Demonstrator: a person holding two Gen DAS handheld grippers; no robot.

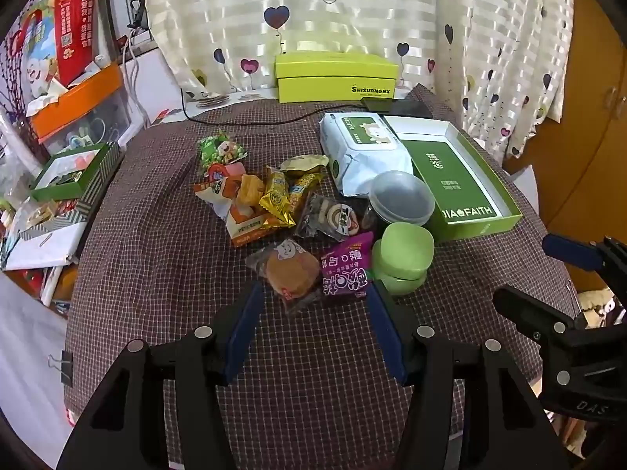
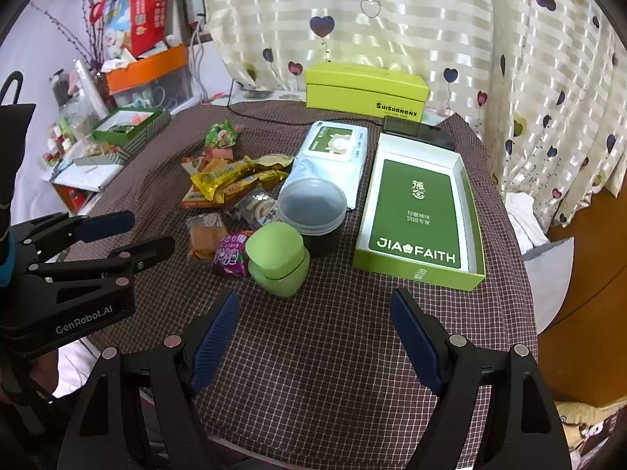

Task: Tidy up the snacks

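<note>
A pile of wrapped snacks [image 1: 258,199] lies mid-table, also in the right wrist view [image 2: 227,184]. Nearest are a round cake in clear wrap [image 1: 292,272] and a purple packet [image 1: 347,268]. My left gripper [image 1: 313,293] is open and empty, just short of these two. My right gripper [image 2: 315,305] is open and empty, over bare cloth in front of a green jar [image 2: 278,260]. An open green box [image 2: 419,211] with a green card inside sits at the right. Each gripper shows in the other's view, the left [image 2: 129,235] and the right [image 1: 544,270].
A lidded dark tub [image 1: 401,197] and a wet-wipes pack [image 1: 362,149] stand behind the jar. A yellow-green box [image 1: 337,76] and a cable are at the back by the curtain. Cluttered boxes [image 1: 74,168] fill the left side. The checked table [image 1: 313,372] edge is close below.
</note>
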